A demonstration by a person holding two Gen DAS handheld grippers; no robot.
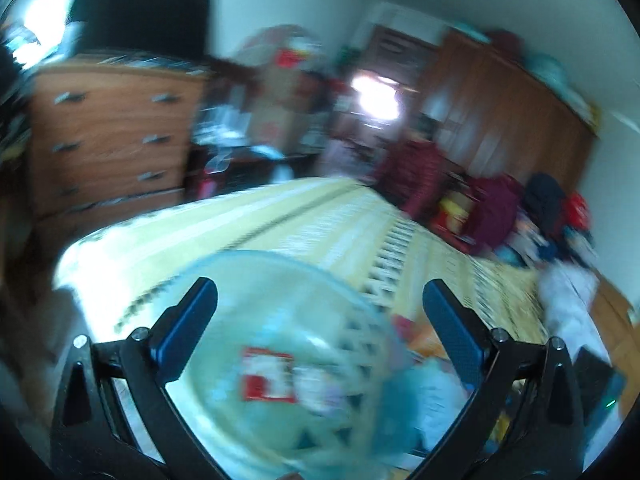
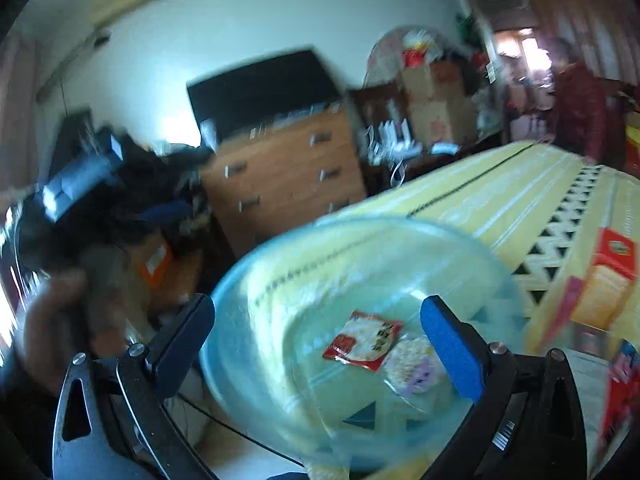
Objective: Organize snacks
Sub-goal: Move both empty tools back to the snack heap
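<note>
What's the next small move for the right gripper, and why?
Probably swing toward the orange-red snack box lying on the yellow bedspread. The right gripper is open and empty, the clear bowl already holds two packets, and that box lies outside it.

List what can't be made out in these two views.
- Left wrist view: motion blur smears the packets in the bowl; only a red-and-white packet shows, print unreadable.
- Right wrist view: packet text too blurred to read; the red box is cut off by the fisheye edge.
- The right gripper finger hides part of the bowl's floor.
</note>
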